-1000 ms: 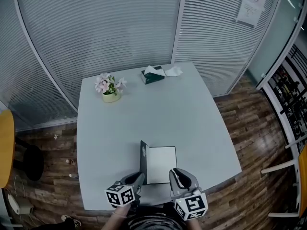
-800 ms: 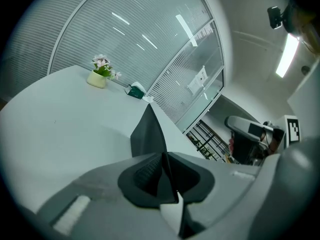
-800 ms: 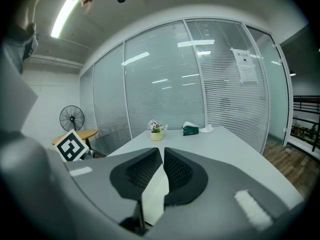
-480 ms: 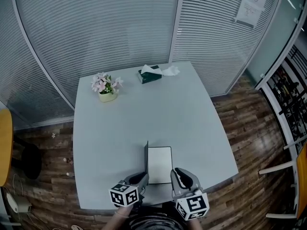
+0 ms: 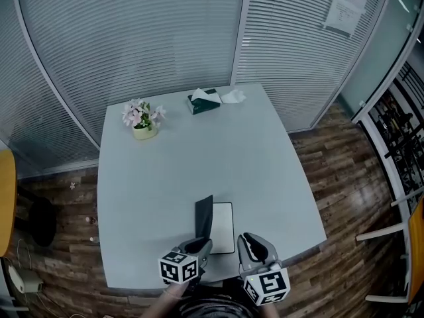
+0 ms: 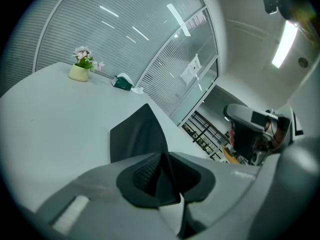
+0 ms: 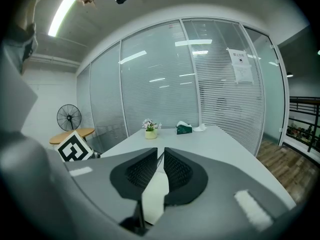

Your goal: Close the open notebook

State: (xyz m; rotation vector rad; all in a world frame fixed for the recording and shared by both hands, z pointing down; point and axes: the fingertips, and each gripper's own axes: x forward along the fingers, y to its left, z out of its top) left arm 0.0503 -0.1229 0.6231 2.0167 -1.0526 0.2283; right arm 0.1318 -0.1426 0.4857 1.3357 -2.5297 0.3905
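Observation:
The notebook lies near the table's front edge, its white page facing up. Its dark cover stands raised and leans right over the page. My left gripper is at the cover's near end. In the left gripper view the cover runs between the jaws of the left gripper, which have just been opening; a gap shows beside the left pad. My right gripper hovers just right of the notebook. Its jaws stand together with nothing seen held.
The pale table carries a flower pot and a green tissue box at its far side. Glass walls with blinds stand behind it. An orange round tabletop is at the left, wooden floor all around.
The cover stood upright at the page's left edge; it now leans right over the page. My left gripper has moved right with it. The right gripper has barely shifted.

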